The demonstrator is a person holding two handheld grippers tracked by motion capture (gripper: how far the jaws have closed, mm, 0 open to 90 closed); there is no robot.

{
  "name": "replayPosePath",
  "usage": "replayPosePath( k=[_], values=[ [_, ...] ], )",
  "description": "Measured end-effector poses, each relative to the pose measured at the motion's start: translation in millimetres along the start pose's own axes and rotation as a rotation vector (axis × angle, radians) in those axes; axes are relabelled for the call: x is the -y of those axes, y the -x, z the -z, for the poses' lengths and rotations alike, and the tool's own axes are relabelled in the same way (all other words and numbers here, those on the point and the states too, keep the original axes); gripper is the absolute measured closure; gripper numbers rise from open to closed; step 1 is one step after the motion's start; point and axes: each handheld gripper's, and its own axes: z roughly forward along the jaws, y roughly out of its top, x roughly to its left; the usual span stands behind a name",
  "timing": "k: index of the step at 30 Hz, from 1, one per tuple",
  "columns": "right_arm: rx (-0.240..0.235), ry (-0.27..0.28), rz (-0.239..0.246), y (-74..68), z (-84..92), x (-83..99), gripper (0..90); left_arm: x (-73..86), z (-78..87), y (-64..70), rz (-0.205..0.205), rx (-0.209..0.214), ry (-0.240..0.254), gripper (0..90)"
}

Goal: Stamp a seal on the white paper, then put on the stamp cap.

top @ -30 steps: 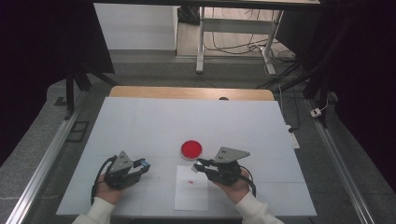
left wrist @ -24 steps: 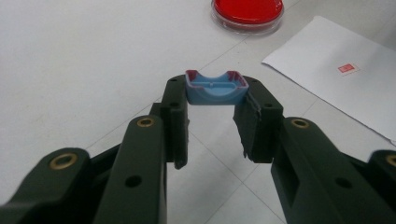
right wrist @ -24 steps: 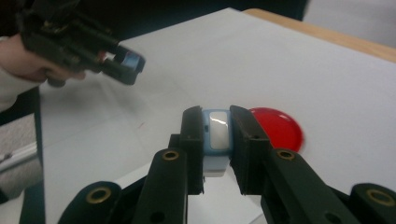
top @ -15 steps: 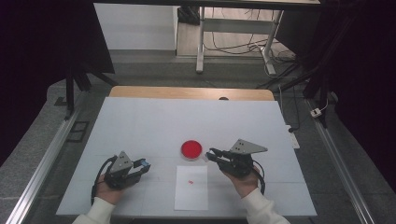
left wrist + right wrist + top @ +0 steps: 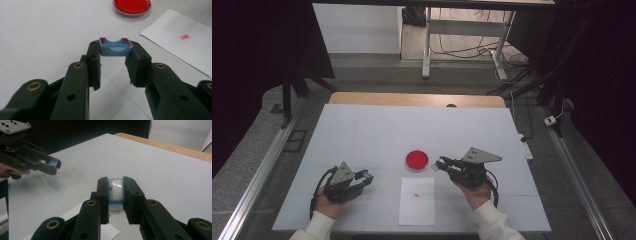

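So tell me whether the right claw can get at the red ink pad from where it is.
Probably yes: the right claw sits just beside the red ink pad with bare table between. But it is shut on a pale blue stamp, so it could only press that in.

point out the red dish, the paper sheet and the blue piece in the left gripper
red dish [image 5: 417,160], high view, middle of its red top.
paper sheet [image 5: 417,210], high view, bare lower part.
blue piece [image 5: 115,47], left gripper view, its front wall between the jaw tips.
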Motion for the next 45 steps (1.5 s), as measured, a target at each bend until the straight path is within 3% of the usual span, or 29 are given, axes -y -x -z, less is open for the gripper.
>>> replayPosePath(
  k=[16,45],
  values=[
    [-0.003,-0.006,0.013,-3.0,-1.4,-0.3,75.6,-3.9,-1.0,2.7,-0.007,0.003,0.01,65.5],
    [-0.006,-0.009,0.018,-6.3,-4.0,-1.0,75.6,-24.1,-16.4,20.4,-0.061,0.038,0.022,65.5]
  ],
)
